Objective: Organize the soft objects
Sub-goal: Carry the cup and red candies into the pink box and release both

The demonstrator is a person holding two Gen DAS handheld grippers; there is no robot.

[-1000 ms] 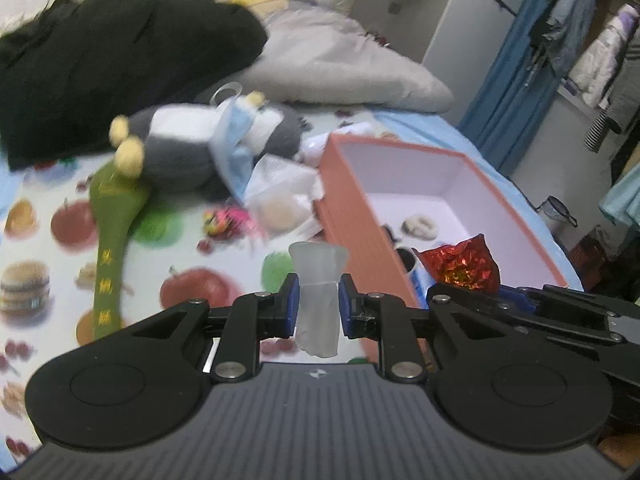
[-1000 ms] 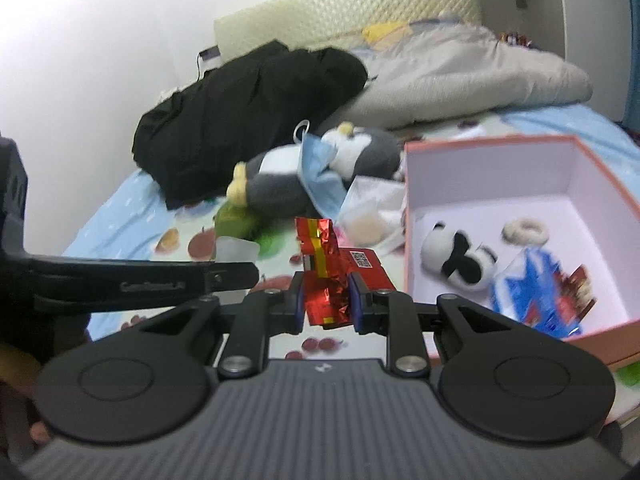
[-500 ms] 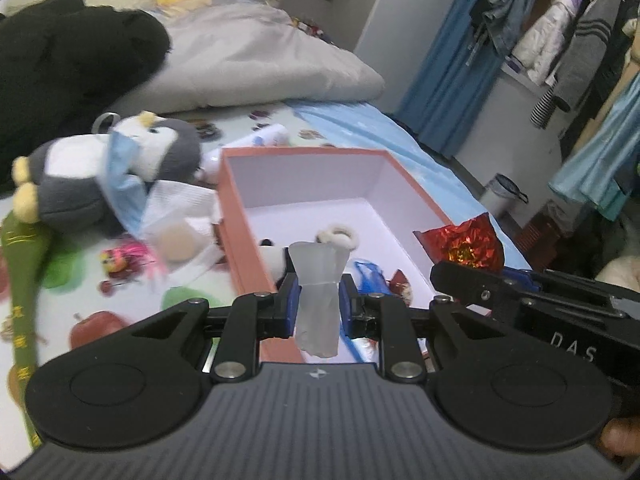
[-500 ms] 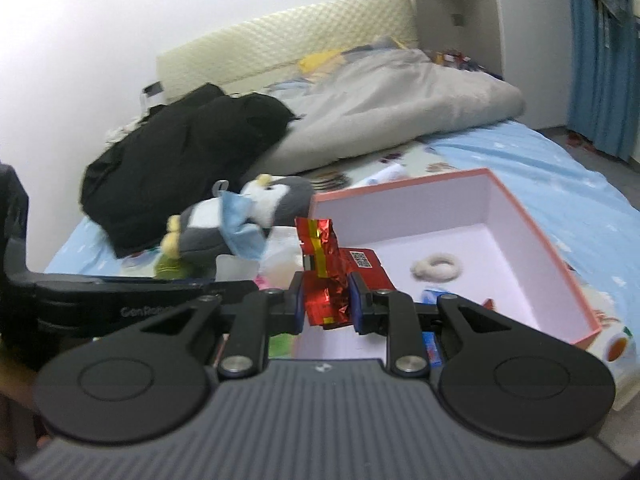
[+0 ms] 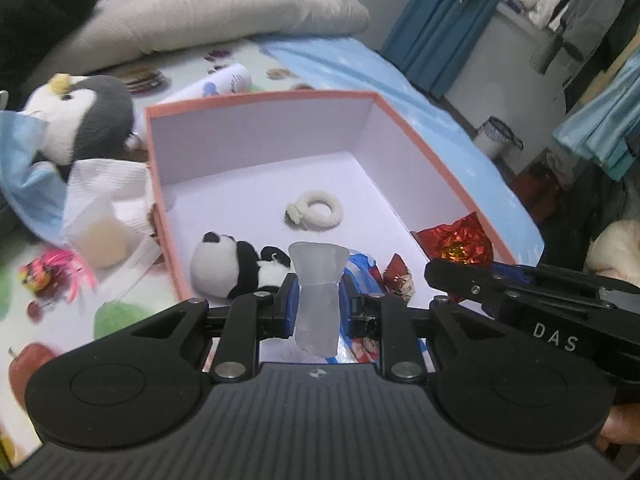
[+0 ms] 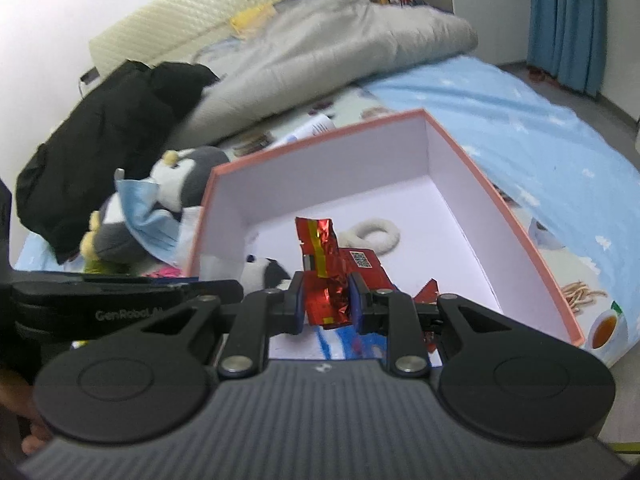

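Observation:
My left gripper (image 5: pixel 317 306) is shut on a squashed translucent soft cup (image 5: pixel 318 284), held above the near end of the orange box (image 5: pixel 256 100). Over the same box, my right gripper (image 6: pixel 327 304) is shut on a crumpled red foil wrapper (image 6: pixel 325 264); that wrapper (image 5: pixel 456 240) also shows at the right of the left wrist view. Inside the box lie a small panda plush (image 5: pixel 228 264), a white fuzzy ring (image 5: pixel 318 210) and a blue packet (image 6: pixel 340 340). A grey penguin plush (image 5: pixel 88 120) with a blue mask lies left of the box.
A clear bag with a beige puff (image 5: pixel 100 232) and a pink tasselled toy (image 5: pixel 52 272) lie on the fruit-print sheet left of the box. A grey duvet (image 6: pixel 340 36) and black clothing (image 6: pixel 108 120) are heaped at the bed's head. Blue curtains (image 5: pixel 436 12) hang on the right.
Both grippers have swung from the bed sheet to above the open box, each still holding its item. The box now fills the middle of both views.

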